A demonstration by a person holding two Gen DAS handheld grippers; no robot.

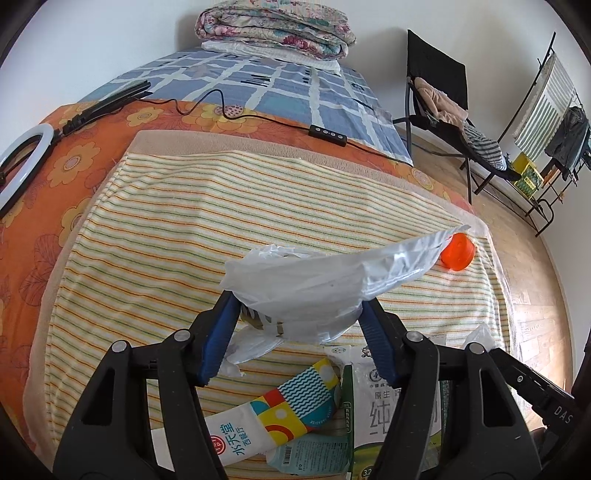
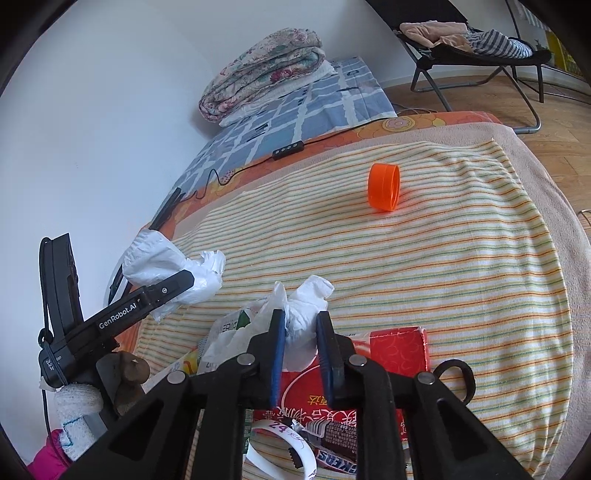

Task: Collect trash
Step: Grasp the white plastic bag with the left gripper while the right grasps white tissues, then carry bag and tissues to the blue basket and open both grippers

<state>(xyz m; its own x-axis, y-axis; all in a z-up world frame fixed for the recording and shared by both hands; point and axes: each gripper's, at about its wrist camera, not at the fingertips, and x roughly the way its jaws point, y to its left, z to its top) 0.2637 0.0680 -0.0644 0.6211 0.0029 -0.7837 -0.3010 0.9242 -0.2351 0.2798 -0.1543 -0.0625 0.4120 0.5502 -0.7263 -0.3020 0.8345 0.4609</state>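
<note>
**Both grippers on one white plastic bag over the striped towel**

The white plastic bag [image 1: 314, 280] hangs above the near part of the striped towel [image 1: 229, 206], stretched between the two tools. The left gripper [image 1: 300, 314] holds its jaws spread wide with the crinkled film bunched between them; whether the pads truly press it cannot be told. The right gripper [image 2: 301, 325] has its blue pads nearly pressed together, pinching a twisted handle of the bag.

An orange cap [image 2: 384, 186] lies on its side farther out on the towel, well apart from the bag, with bare towel around it. The towel's right edge drops toward the wooden floor [image 1: 535, 280].

Under the bag lie wrappers: a colourful wavy-patterned packet [image 1: 295, 398], a green and white milk pouch [image 1: 373, 406], a red box [image 2: 399, 347] and a candy bar wrapper [image 2: 340, 458]. All are partly hidden by the grippers' black frames or cut off at the picture's bottom.

Beyond the towel lie an orange flowered sheet [image 1: 74, 155], a black cable with a controller [image 1: 328, 132], a blue checked cover [image 1: 280, 88] and a folded quilt [image 1: 277, 29].
</note>
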